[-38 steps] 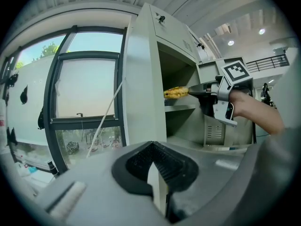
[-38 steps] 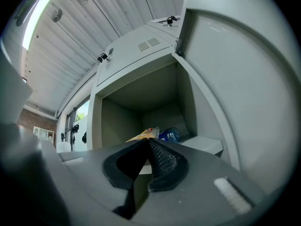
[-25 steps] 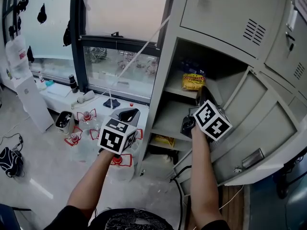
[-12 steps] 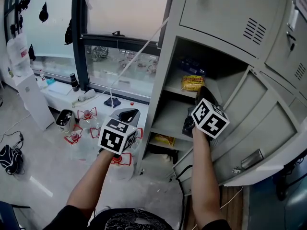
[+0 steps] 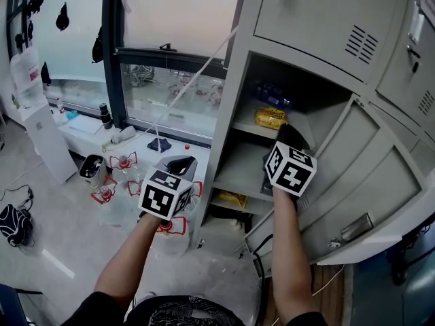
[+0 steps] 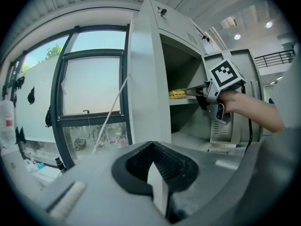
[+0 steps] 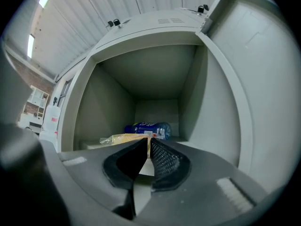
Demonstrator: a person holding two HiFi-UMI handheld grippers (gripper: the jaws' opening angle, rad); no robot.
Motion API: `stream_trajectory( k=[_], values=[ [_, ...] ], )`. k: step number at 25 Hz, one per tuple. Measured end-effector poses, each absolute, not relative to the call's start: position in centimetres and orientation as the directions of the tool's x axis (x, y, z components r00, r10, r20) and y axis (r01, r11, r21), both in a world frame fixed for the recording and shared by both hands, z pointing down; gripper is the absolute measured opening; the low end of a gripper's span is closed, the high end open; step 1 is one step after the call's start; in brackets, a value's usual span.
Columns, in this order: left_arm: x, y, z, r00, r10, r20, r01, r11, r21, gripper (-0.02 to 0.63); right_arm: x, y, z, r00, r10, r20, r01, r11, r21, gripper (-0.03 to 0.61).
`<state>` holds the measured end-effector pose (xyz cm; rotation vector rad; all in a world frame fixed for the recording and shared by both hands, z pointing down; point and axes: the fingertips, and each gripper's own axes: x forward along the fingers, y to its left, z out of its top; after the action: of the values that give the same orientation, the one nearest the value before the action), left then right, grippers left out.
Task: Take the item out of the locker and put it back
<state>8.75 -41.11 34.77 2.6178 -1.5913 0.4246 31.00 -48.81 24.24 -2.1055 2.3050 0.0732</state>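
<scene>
Snack bag [image 7: 120, 139]: just ahead of my right claw [image 7: 147, 140], jaws pressed together, empty. Step in hand, I judge: the reach. Next I must spread them round it.

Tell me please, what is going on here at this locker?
A person holds a gripper in each hand in front of an open locker. The right gripper points at the upper shelf, where a yellow snack bag and a blue-labelled bottle lie. Its jaws are together and hold nothing. The left gripper is outside the locker, also shut and empty. Both items are on the shelf.
</scene>
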Motion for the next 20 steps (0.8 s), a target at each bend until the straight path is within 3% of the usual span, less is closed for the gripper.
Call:
stream_trajectory(
  k=[20],
  values=[
    [8.57, -40.89, 34.8, 0.447, -0.855, 0.263, -0.87, -0.484, -0.097, 0.008, 30.98, -48.78, 24.77, -0.087, -0.996, -0.016, -0.995, 0.086, 0.046, 0.061]
  ],
)
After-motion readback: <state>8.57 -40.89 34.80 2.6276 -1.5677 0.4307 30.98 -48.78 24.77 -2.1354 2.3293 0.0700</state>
